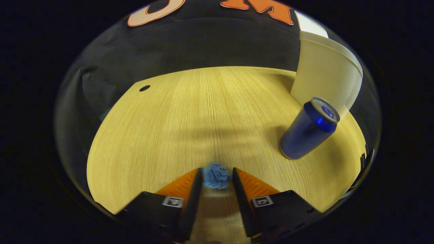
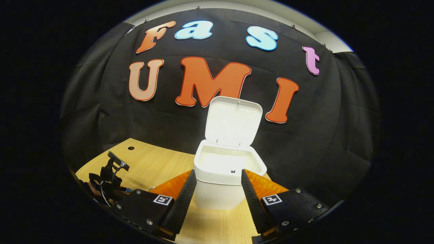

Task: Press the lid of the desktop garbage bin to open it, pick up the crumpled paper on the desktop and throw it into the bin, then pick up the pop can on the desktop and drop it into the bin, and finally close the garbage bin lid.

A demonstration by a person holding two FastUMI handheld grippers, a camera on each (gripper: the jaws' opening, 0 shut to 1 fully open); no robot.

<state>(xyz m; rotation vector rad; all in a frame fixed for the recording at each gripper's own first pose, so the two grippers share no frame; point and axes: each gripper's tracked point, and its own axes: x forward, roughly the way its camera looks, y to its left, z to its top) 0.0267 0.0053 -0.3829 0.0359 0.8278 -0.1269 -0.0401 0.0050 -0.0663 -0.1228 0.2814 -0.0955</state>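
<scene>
A blue crumpled paper (image 1: 217, 176) sits between the tips of my left gripper (image 1: 217, 177), low over the wooden table (image 1: 190, 115); both fingers press on its sides. A blue pop can (image 1: 307, 130) stands upright to the right, just in front of the white garbage bin (image 1: 325, 74). In the right gripper view the bin (image 2: 227, 176) stands straight ahead with its lid (image 2: 234, 122) raised upright and nothing visible in the part of its inside that shows. My right gripper (image 2: 218, 184) is open, its fingers framing the bin's front without touching it. The left gripper (image 2: 108, 183) shows at lower left.
A small round cable hole (image 1: 144, 88) lies near the table's far left edge. Black cloth walls the booth behind the table and the bin. Bare wood stretches left of the can.
</scene>
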